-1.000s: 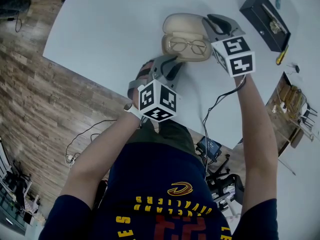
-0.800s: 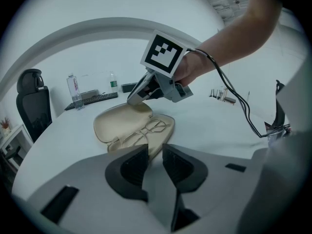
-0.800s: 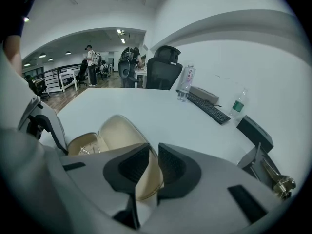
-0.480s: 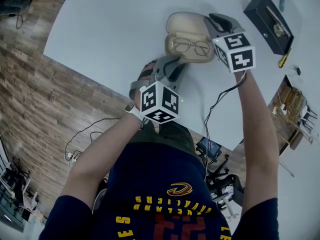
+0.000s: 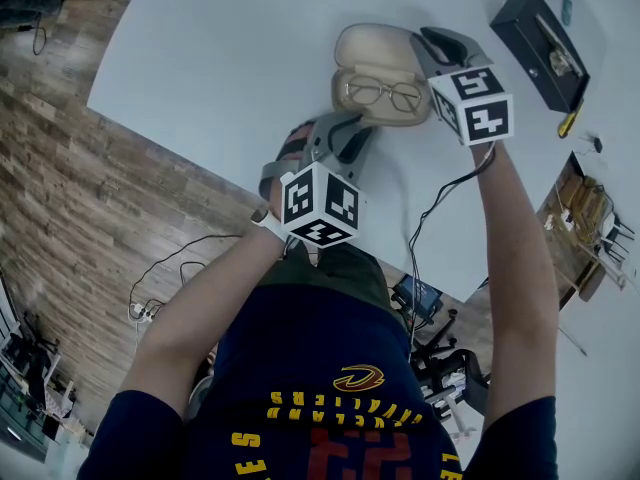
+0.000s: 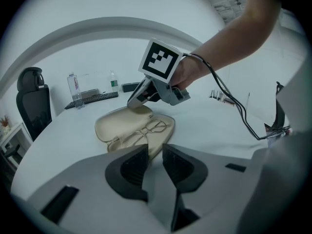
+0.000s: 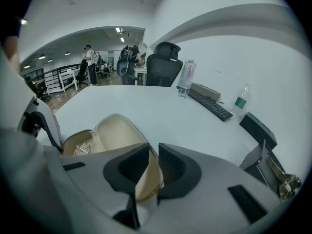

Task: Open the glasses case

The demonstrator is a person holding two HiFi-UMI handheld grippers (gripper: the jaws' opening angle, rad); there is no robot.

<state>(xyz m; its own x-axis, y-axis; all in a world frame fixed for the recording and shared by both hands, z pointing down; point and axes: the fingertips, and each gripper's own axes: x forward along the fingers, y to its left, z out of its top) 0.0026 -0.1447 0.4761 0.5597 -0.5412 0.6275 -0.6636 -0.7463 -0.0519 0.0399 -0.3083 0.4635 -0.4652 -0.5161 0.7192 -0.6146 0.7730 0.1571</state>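
A beige glasses case (image 5: 375, 50) lies open on the white table (image 5: 220, 58), with thin-rimmed glasses (image 5: 381, 94) in its base. My right gripper (image 5: 428, 40) is at the case's right side, shut on the rim of the raised lid (image 7: 117, 130); the rim runs between its pads (image 7: 153, 156). My left gripper (image 5: 345, 130) sits at the near end of the base, jaws nearly together, with the base's edge (image 6: 153, 147) between the tips. In the left gripper view the case (image 6: 122, 123) and glasses (image 6: 146, 130) lie just ahead, and the right gripper (image 6: 134, 101) is at the lid.
A black box (image 5: 535, 38) and a yellow-handled tool (image 5: 565, 116) lie at the table's far right. A keyboard (image 7: 209, 106), two bottles (image 7: 185, 79) and an office chair (image 7: 163, 65) stand at the far side. The table's edge (image 5: 190, 153) runs close behind my left gripper.
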